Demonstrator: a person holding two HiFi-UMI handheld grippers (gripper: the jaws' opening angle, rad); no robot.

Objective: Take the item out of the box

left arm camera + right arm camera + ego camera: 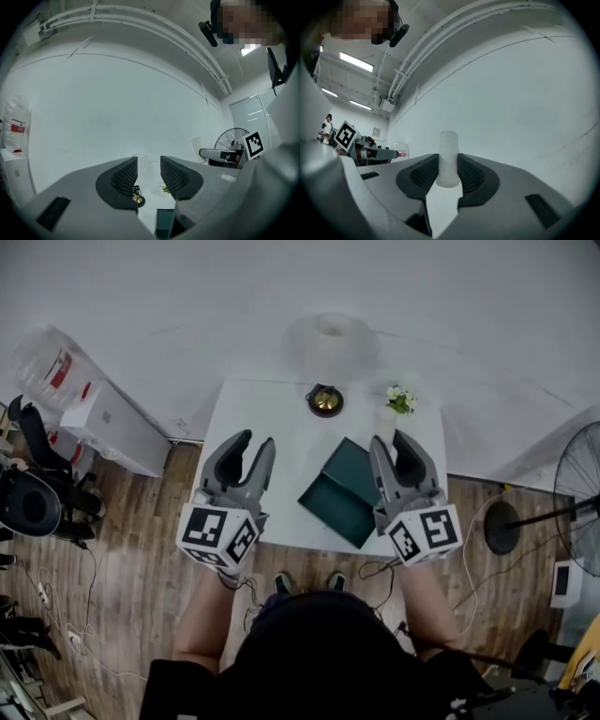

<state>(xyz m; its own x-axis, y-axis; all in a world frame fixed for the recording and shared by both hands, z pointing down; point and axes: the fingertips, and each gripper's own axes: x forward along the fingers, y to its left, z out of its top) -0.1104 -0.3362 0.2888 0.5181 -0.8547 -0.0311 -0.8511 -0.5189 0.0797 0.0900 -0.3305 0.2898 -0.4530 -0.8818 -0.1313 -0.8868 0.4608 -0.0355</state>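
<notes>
A dark green box [342,491] lies open on the white table [272,409], between my two grippers; I cannot make out what is inside it. The left gripper [253,441] hovers over the table's left part, open and empty. The right gripper [391,439] hangs just right of the box, also open with nothing held. In the left gripper view the box [164,224] shows low between the spread fingers [125,177]. In the right gripper view a white cylinder [449,159] appears in the gap, but it stands far beyond the fingers [471,177], untouched.
A round gold and black object [325,400] and a small flower sprig [400,399] stand at the table's far edge. The white cylinder [330,334] is behind the table by the wall. A water jug [47,362], a white cabinet [117,427] and a fan [572,493] flank the table.
</notes>
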